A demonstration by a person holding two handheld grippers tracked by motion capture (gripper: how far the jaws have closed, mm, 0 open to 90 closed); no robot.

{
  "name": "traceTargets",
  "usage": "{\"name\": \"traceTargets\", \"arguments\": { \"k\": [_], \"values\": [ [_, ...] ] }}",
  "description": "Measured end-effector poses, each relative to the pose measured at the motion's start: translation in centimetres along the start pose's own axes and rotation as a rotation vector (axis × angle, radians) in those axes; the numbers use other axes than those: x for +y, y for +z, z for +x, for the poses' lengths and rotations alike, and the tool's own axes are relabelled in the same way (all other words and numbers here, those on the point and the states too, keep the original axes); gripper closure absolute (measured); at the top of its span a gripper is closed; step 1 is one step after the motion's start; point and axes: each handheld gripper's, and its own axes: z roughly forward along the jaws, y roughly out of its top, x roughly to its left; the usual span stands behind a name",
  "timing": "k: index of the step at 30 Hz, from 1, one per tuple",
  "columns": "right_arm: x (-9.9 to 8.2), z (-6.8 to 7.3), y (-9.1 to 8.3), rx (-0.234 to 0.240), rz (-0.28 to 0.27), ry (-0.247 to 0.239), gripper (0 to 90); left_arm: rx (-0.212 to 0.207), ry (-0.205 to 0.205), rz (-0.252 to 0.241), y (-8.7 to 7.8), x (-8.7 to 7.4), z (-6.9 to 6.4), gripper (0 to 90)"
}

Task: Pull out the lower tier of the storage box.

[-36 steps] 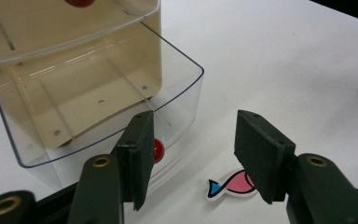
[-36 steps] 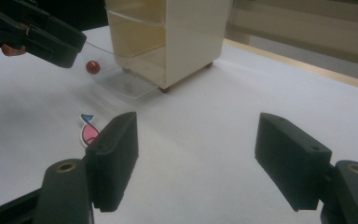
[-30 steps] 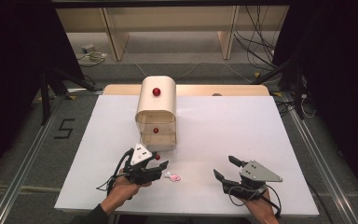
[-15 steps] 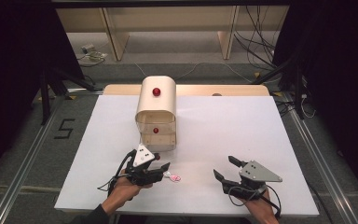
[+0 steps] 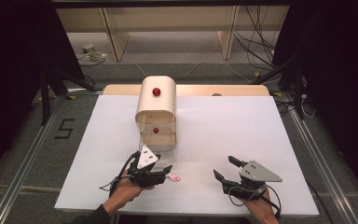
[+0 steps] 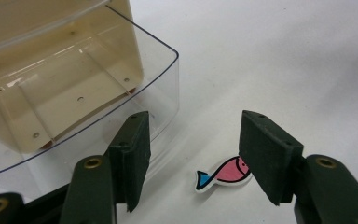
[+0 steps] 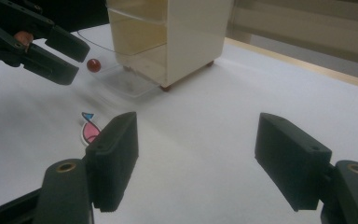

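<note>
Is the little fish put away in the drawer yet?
Not yet. Done: the bottom clear drawer of the small cabinet is pulled out and looks empty. In hand: the left gripper hovers open over the pink fish sticker, which lies flat on the white table. Left: picking it up and dropping it in.

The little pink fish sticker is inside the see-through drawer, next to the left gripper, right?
Not quite. The pink fish sticker lies on the white table, outside the clear drawer. It is next to the left gripper, whose jaws stand open. The left gripper view shows this.
</note>
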Motion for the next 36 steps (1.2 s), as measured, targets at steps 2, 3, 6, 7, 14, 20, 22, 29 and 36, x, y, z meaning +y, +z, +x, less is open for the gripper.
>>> {"name": "traceTargets", "arguments": {
  "k": [2,3,6,7,14,20,22,29,36],
  "values": [
    [0.0,0.0,0.0,0.004,-0.001,0.002,31.0,0.000,-0.004,0.000,0.1,0.0,-0.1,42.5],
    [0.0,0.0,0.0,0.003,0.001,0.004,31.0,0.000,-0.004,-0.001,0.1,0.0,-0.1,42.3],
    [0.0,-0.1,0.0,0.004,0.000,0.006,31.0,0.004,-0.004,-0.002,0.2,0.0,-0.1,41.8],
    [-0.1,-0.1,0.0,0.001,0.002,0.006,31.0,0.006,-0.003,-0.005,0.1,0.1,-0.2,41.7],
    [-0.1,-0.3,0.0,0.002,-0.006,0.012,31.0,0.006,-0.002,-0.022,-0.2,0.3,-0.4,40.9],
    [-0.1,-0.2,0.0,0.003,-0.003,0.010,31.0,-0.001,-0.005,-0.021,-0.3,0.3,-0.5,39.6],
    [-0.1,-0.2,0.0,0.004,-0.005,0.011,31.0,-0.009,-0.007,-0.025,-0.3,0.3,-0.6,39.2],
    [-0.1,-0.3,0.0,0.003,-0.005,0.013,31.0,-0.061,0.022,0.002,-0.1,0.3,-0.8,37.3],
    [-0.1,-0.2,0.0,0.006,-0.008,0.014,31.0,-0.083,0.070,0.030,0.2,0.2,-1.3,36.8]
  ]
}}
